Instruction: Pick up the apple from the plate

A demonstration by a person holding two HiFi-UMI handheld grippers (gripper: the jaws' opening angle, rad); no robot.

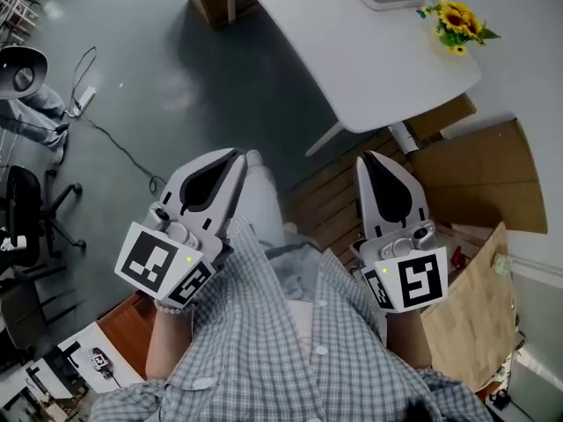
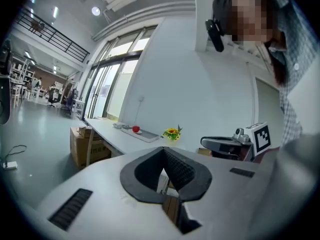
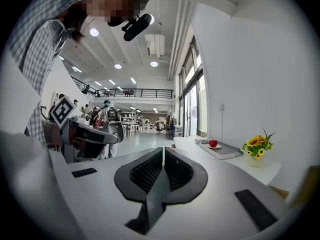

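- left gripper (image 1: 232,158): held low against the person's checked shirt (image 1: 264,359), jaws closed tip to tip, nothing between them.
- right gripper (image 1: 369,158): held level with the left one, pads pressed together, empty.
- apple (image 3: 213,143): red, sitting on a small plate (image 3: 218,146) on a grey tray (image 3: 229,151) at the far part of the white table (image 1: 378,69); well apart from both grippers.
- sunflowers (image 1: 456,23): small bunch near the table's edge, beside the tray on the nearer side.
- floor between person and table: wooden pallet (image 1: 330,205) and cardboard (image 1: 479,178).
- progress: nothing of the pick-up is done; the apple is untouched on its plate.
- remaining, by my reckoning: walk to the table, open one gripper's jaws, close on the apple, lift it off the plate.
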